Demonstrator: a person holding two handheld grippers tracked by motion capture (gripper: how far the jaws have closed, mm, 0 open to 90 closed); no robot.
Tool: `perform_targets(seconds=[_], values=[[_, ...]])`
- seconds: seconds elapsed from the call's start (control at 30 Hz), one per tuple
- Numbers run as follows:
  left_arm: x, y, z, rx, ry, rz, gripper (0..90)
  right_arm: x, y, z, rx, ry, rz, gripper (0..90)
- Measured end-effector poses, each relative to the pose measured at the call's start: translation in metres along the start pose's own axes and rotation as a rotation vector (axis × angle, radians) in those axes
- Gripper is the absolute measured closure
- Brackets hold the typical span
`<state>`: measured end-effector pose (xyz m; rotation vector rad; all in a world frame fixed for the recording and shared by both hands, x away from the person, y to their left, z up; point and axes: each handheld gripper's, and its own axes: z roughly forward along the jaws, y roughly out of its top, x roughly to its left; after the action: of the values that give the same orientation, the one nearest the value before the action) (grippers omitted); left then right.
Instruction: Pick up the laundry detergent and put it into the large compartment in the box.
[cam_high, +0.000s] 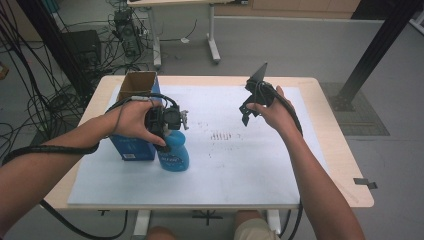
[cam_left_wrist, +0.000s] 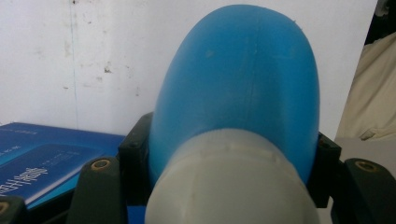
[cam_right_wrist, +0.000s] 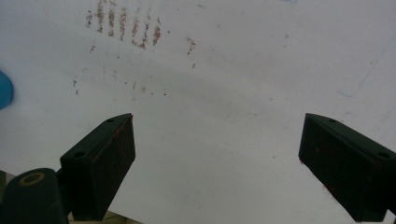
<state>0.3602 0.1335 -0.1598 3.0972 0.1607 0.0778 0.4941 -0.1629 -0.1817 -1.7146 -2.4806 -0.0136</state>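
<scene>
Left gripper view has the blue bottle clamped at its neck between the left gripper jaws, beside a blue box. Right gripper jaws gape wide, nothing between them, above the white mat

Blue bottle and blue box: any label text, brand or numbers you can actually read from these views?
Blue bottle: dark print on its label, too blurred to read.
Blue box: a small white label low on its front, too small to read.
Blue box, left gripper view: white characters, blurred, unreadable.
White mat: brown smudges, no text.
</scene>
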Motion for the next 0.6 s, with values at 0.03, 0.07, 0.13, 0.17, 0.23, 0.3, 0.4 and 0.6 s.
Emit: perform_targets(seconds=[0.03, 0.07, 0.13, 0.17, 0.23, 0.3, 0.4, 0.6], values=[[0.0, 0.0, 0.0, 0.001, 0.0, -0.001, 36.9, 0.0, 0.0, 0.0, 0.001, 0.0, -0.002, 10.7], [0.0, 0.0, 0.0, 0.002, -0.001, -0.001, 36.9, 0.0, 0.0, 0.0, 0.002, 0.0, -0.003, 10.7], [0.0, 0.0, 0.0, 0.002, -0.001, -0.002, 36.9, 0.0, 0.001, 0.001, 0.003, 0.001, -0.004, 10.7], [0.0, 0.0, 0.0, 0.002, -0.001, -0.003, 36.9, 0.0, 0.001, 0.002, 0.003, 0.0, -0.007, 10.7], [0.0, 0.0, 0.0, 0.002, 0.0, -0.006, 37.0, 0.001, 0.002, 0.002, 0.006, 0.001, -0.007, 10.7], [0.0, 0.0, 0.0, 0.004, 0.0, -0.009, 37.0, 0.001, 0.002, 0.002, 0.006, 0.002, -0.009, 10.7], [-0.001, 0.001, -0.002, 0.008, 0.004, -0.013, 37.2, 0.001, 0.002, 0.002, 0.006, 0.002, -0.01, 10.7], [-0.005, 0.005, -0.019, 0.0, 0.018, -0.036, 37.3, 0.001, -0.001, 0.0, 0.0, 0.006, -0.013, 10.7]])
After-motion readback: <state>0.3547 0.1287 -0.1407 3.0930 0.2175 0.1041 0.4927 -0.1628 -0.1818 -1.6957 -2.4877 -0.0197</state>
